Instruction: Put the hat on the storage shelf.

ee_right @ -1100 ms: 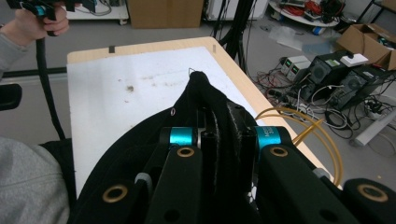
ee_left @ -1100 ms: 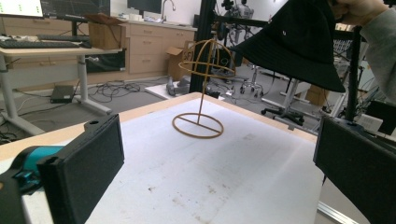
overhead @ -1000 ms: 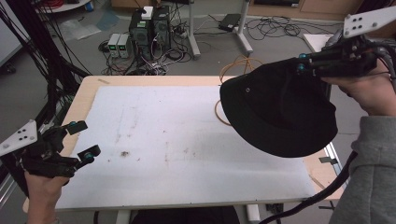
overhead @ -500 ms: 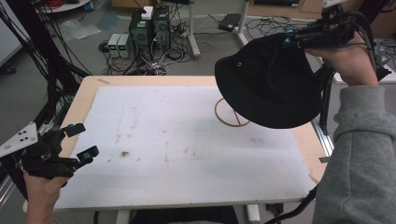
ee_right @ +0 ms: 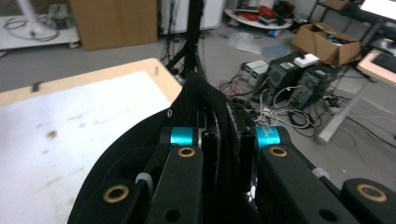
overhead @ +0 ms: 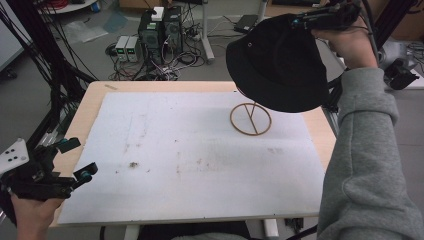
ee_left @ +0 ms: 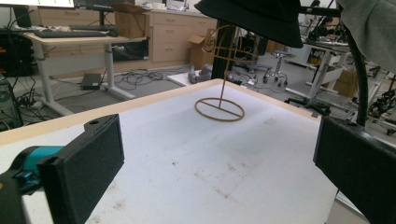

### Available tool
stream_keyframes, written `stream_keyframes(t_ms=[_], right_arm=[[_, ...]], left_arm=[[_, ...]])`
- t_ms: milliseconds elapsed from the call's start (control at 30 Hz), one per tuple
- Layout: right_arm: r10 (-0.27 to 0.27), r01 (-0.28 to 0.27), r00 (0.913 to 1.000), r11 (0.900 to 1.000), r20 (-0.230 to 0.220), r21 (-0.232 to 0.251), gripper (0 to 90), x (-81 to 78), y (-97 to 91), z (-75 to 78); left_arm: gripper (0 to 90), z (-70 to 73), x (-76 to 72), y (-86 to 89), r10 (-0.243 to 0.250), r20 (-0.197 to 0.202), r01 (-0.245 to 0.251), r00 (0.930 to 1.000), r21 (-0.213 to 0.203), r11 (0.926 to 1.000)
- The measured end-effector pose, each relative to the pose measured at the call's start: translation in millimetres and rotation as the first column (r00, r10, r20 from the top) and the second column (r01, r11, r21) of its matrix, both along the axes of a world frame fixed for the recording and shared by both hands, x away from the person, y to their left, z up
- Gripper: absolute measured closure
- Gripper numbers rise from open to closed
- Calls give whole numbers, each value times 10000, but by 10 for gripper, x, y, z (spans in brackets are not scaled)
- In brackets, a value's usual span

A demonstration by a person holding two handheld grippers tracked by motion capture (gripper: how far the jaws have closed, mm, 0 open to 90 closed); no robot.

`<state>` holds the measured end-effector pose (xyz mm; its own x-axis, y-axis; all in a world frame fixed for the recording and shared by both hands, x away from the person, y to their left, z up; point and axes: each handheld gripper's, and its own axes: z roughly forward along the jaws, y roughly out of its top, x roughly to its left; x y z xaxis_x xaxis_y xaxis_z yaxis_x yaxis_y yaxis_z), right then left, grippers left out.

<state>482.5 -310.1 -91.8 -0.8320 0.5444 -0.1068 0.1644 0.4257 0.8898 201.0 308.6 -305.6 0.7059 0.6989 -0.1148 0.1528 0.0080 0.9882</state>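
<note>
Hat (overhead: 277, 62) first: the black bucket hat hung in the air above the far right part of the table (overhead: 90, 100), over the wire hat stand (overhead: 250, 119) whose ring base sat on the white mat (overhead: 200, 160). I had the right gripper (overhead: 320, 19) clamped on its brim, the cloth pinched tight between the two jaws in the right gripper view (ee_right: 219, 140). My left gripper (overhead: 75, 160) rested at the near left corner of the table, jaws spread wide, nothing between them.
</note>
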Motion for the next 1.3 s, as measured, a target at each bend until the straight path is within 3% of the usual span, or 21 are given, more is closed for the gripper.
stream_keyframes(t_ms=[200,333,533,700,933,1000,1100,1300], right_arm=[[-273,271,9995,9996,-171,-94,859,198,92,-64],[63,-65,9997,10000,-215,-66,859,268,133,-108],[119,-122,9994,9999,-325,-77,859,376,148,-192],[218,-230,9984,9995,-524,-233,859,476,218,-346],[142,-172,9930,9995,-1172,-252,858,595,245,-598],[206,-190,9902,9997,-1379,126,858,627,247,-718],[161,-134,9865,9998,-1631,176,858,647,234,-821],[141,-58,9844,9989,-1754,475,857,623,172,-866]], left_arm=[[21,-12,-69,-23,67,-97,-65,9999,228,9997],[21,5,-136,-74,-4,-85,8,10000,422,9991],[21,-11,-177,-75,54,-161,-47,9999,451,9990],[21,-34,-170,-42,123,-254,-113,9996,390,9992],[21,-59,-141,-43,152,-364,-139,9992,359,9993],[21,-67,-126,-39,167,-441,-151,9989,379,9992],[21,-78,-108,-52,99,-509,-80,9987,375,9993],[21,-88,-74,-78,24,-504,-4,9987,384,9993]])
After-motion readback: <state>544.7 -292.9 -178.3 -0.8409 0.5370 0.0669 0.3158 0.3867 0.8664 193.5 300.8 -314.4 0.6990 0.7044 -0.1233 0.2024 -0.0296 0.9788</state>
